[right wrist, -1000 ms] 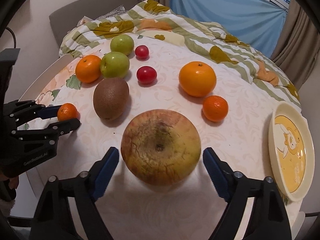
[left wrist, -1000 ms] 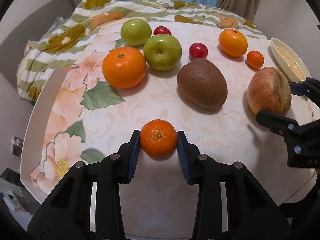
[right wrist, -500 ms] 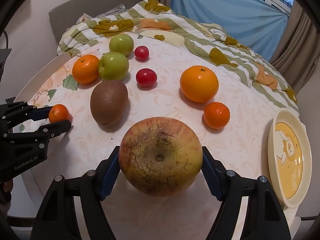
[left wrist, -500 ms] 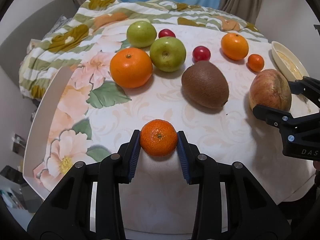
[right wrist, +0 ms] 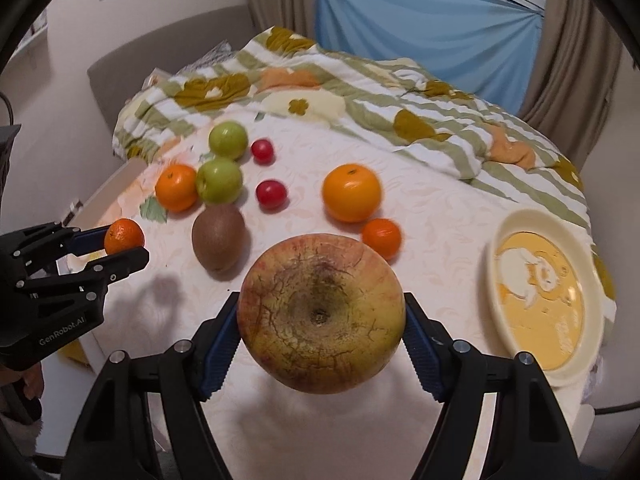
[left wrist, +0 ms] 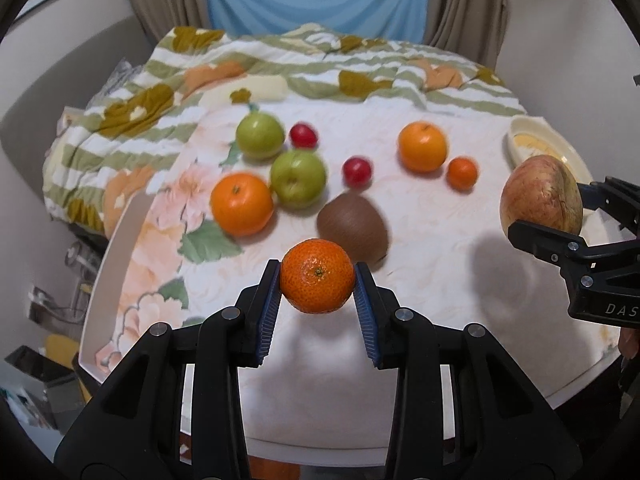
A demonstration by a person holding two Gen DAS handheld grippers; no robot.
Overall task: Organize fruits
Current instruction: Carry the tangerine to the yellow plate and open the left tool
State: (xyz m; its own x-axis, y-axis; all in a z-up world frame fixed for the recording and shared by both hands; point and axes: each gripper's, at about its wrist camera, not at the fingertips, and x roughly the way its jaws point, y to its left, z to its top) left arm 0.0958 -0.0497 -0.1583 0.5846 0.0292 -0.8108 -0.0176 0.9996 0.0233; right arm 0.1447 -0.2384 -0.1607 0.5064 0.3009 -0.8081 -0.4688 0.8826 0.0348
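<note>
Fruits lie scattered on our floral table (left wrist: 420,236); our left gripper (left wrist: 317,280) clamps a small mandarin (left wrist: 317,276) above its near-left edge, our right gripper (right wrist: 322,322) a russet apple (right wrist: 320,312) near right.

The small orange mandarin (left wrist: 317,276) is showing a pebbled, slightly glossy peel between ribbed blue rubbery pads (left wrist: 269,312) on matt black plastic fingers with shiny metal pins. The big yellow-red apple (right wrist: 321,314) is looking dull, with rough brown russet cracks. The oval brown kiwi (right wrist: 218,237) is appearing fuzzy and matt. The cream floral tablecloth (right wrist: 436,216) is looking like soft woven fabric, and the cream round plate (right wrist: 500,240) is gleaming like smooth plastic.
</note>
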